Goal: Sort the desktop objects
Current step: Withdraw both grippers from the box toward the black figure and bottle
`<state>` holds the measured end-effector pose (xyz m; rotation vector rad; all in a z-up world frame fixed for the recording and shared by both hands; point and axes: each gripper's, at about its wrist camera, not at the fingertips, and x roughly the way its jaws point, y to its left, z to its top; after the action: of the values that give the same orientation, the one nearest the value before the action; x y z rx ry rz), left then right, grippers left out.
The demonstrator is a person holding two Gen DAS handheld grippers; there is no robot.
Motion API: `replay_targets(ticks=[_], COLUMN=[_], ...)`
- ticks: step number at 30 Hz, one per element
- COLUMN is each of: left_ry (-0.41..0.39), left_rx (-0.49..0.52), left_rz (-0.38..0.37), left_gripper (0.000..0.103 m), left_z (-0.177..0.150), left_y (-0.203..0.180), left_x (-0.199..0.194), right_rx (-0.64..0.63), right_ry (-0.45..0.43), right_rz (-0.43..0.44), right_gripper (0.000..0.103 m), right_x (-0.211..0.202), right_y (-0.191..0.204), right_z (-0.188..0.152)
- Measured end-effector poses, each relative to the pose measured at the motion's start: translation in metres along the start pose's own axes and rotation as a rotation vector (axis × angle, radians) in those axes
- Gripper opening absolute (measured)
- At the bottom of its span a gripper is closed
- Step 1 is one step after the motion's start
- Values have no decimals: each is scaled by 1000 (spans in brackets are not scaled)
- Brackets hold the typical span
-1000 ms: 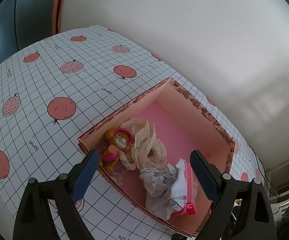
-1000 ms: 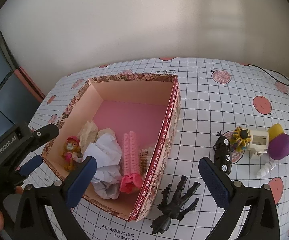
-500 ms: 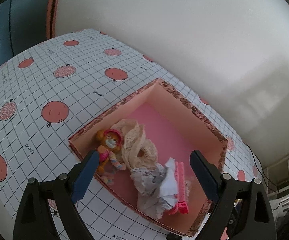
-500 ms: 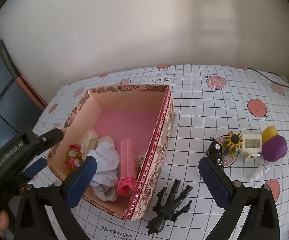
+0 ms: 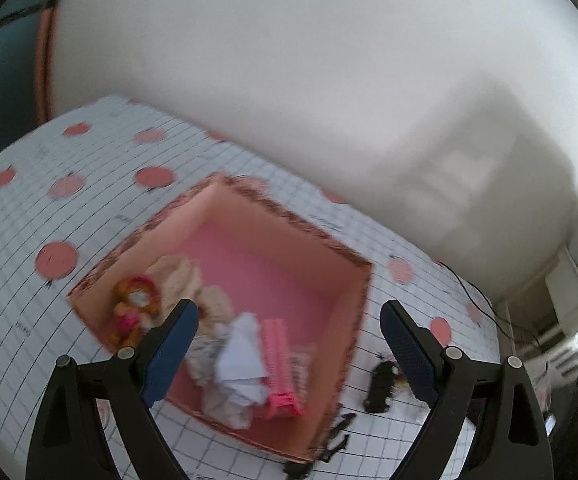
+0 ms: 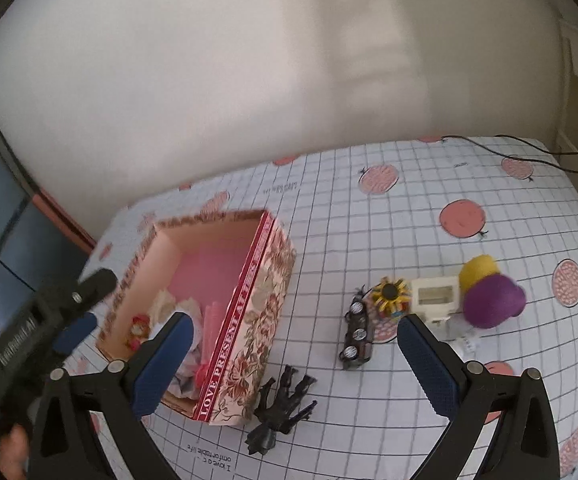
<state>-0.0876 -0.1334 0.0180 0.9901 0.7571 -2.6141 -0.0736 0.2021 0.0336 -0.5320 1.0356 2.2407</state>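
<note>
A pink floral gift box (image 5: 353, 320) (image 6: 265, 312) stands open on the table. Inside lie an orange bear toy (image 5: 133, 304), cream lace (image 5: 177, 280), crumpled white paper (image 5: 237, 360) and a pink comb (image 5: 277, 360). To the box's right lie a black figure (image 6: 281, 400), a black toy car (image 6: 357, 332), a sunflower toy (image 6: 389, 298), a white block (image 6: 435, 296) and a purple and yellow ball (image 6: 493, 300). My left gripper (image 5: 289, 348) is open and empty above the box. My right gripper (image 6: 295, 360) is open and empty above the box's right wall.
A pomegranate-print grid cloth (image 6: 409, 216) covers the table. A white wall stands behind. A black cable (image 6: 537, 152) runs along the far right edge. A dark screen (image 6: 5, 248) stands at the left.
Both grippers have pulled back and risen, so the box looks smaller. The left view has swung right, and the black car and figure now show. Both grippers stay open.
</note>
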Motion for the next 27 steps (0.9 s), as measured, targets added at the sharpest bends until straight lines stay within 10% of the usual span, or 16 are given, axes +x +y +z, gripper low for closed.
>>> replay_targets(ticks=[15,27], left_ry=[105,331], left_rx=[253,284], left_rz=[-161,-22], left_gripper=[93,93], left_z=[-40,-94], left_y=[-97,-128], left_x=[17,52], right_rx=[114,107], right_ry=[-60,19], right_rz=[-217,-315], right_gripper=[103,103], right_x=[-47,-48], right_y=[-99,-139], right_z=[26,18])
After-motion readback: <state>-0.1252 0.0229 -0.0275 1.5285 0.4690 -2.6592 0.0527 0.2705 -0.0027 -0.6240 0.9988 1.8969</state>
